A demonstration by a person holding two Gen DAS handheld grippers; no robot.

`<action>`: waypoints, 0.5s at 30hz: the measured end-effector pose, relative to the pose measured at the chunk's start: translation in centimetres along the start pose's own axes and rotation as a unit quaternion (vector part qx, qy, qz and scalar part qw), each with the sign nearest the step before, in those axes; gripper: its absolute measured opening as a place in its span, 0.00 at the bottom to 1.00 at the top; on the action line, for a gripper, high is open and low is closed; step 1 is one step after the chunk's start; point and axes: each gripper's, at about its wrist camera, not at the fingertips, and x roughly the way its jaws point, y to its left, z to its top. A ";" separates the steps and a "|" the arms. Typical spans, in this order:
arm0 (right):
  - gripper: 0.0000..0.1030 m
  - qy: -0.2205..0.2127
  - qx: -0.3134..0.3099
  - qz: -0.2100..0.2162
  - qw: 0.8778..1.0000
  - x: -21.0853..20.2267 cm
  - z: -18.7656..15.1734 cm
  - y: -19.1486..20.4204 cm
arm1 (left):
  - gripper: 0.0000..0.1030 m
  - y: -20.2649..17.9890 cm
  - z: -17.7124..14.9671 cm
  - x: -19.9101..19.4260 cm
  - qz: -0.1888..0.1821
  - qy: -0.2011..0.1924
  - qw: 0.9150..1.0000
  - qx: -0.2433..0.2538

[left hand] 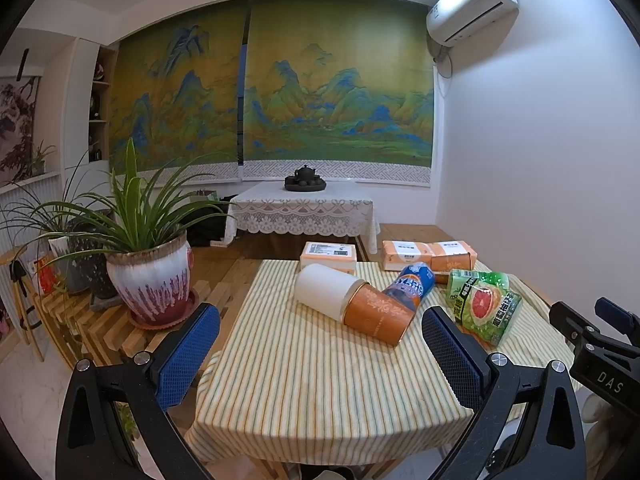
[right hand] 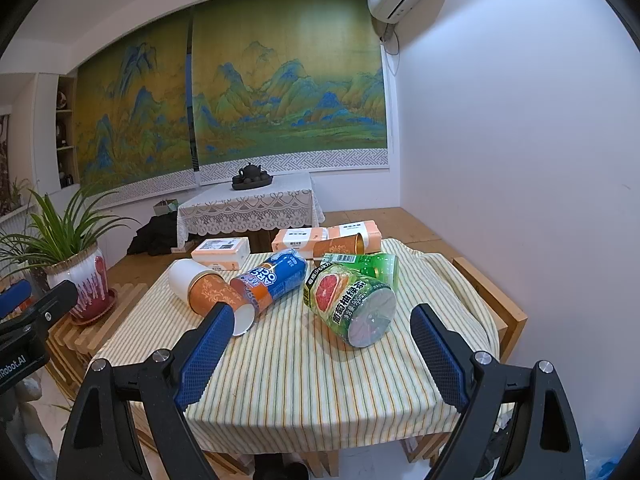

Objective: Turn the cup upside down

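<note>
On the striped tablecloth [left hand: 320, 392], the orange paper cup [left hand: 378, 314] lies on its side, mouth toward the near edge, its base tucked against a white cup [left hand: 326, 290] that also lies flat. Just at its 3 o'clock a blue can [left hand: 412, 284] lies touching it, and further to 3 o'clock lies a green grapefruit-tea bottle [left hand: 484, 306]. At 12 o'clock, along the far edge, sit a tissue box [left hand: 329, 255] and a tissue pack [left hand: 424, 255].

Both claws hang over the near edge, spread wide and gripping nothing: the left gripper [left hand: 320, 350] with the orange cup just beyond its gap, the right gripper [right hand: 322, 354] with the bottle just beyond its own. The near half of the cloth is bare, giving free room between the cup and the table edge; the left edge drops off towards a slatted bench with a potted plant [left hand: 150, 276].

Only the right wrist view shows the cup's white open mouth [right hand: 244, 320], the bottle's flat bottom, and a second orange cup [right hand: 340, 246] on its side by the tissue pack. From the left wrist view the other tool's black body [left hand: 596, 356] shows at 3 o'clock
</note>
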 end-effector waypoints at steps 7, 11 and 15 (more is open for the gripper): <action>0.85 -0.001 -0.001 -0.002 1.000 -0.1 -0.1 0.0 | 0.99 0.0 -0.1 0.1 -0.001 0.002 1.000 0.001; 0.85 0.001 0.000 -0.004 1.000 0.0 -0.1 -0.2 | 0.99 -0.1 -0.1 0.3 -0.002 0.005 1.000 0.001; 0.85 0.004 0.003 -0.006 1.000 0.4 -0.2 -0.3 | 0.99 -0.2 -0.1 0.5 -0.003 0.007 1.000 0.000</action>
